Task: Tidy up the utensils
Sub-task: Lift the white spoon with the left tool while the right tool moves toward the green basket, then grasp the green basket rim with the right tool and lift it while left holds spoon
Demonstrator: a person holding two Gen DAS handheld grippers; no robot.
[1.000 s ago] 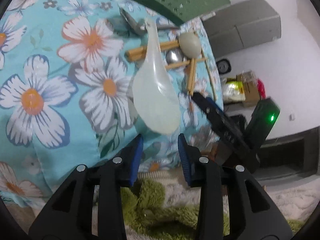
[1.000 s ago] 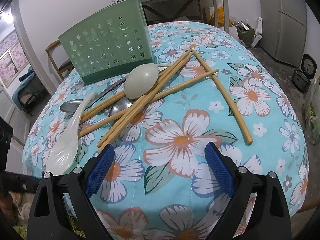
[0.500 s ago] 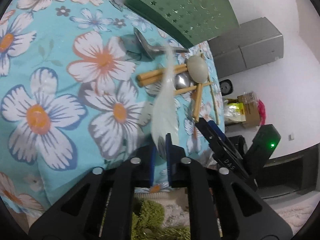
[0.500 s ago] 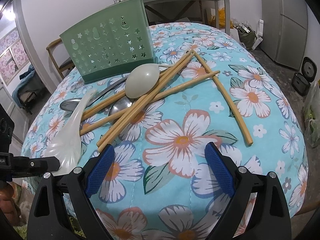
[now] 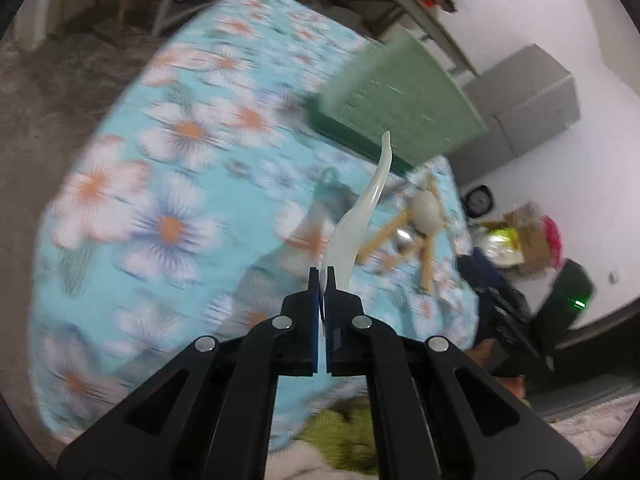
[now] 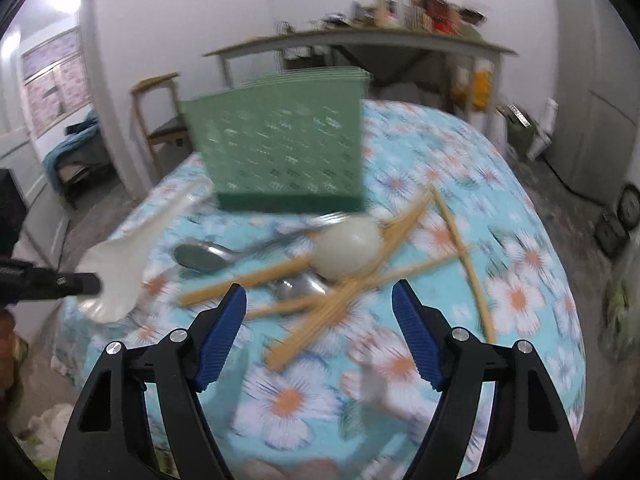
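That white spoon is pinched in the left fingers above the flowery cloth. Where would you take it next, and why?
Probably carry the white spoon over the top of the green basket and lower it in. The left gripper is shut on the spoon's bowl end, the spoon is clear of the cloth, and the basket stands just beyond it, with the chopsticks unsorted.

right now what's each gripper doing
left gripper: shut on the translucent white plastic ladle spoon, lifted off the table.
right gripper: jaws closing, nothing between them.
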